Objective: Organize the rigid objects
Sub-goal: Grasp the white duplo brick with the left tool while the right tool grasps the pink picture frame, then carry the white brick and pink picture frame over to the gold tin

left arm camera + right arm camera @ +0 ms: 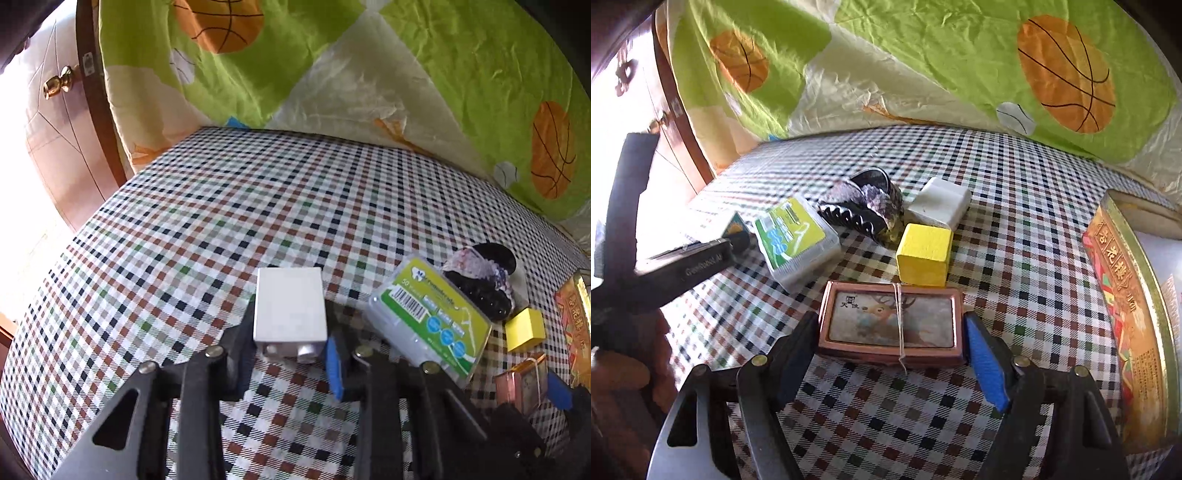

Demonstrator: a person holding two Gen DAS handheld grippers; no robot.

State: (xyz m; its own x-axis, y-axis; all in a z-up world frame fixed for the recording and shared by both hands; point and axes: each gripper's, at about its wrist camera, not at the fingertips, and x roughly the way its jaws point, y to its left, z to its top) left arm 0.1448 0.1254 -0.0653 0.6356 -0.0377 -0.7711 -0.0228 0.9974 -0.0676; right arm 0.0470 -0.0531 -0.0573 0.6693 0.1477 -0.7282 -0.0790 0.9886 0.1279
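Left wrist view shows the left claw [290,350] clamped on a white adapter [290,308] over the checked bed sheet [221,206]; beside it lies a green floss box [430,319]; right wrist view shows the right claw [892,338] closed on a copper card tin [891,319], near a yellow block [924,254].

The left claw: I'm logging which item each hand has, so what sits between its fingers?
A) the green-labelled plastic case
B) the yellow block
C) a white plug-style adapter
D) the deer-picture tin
C: in the left wrist view the left claw has its fingers pressed against both sides of the white adapter.
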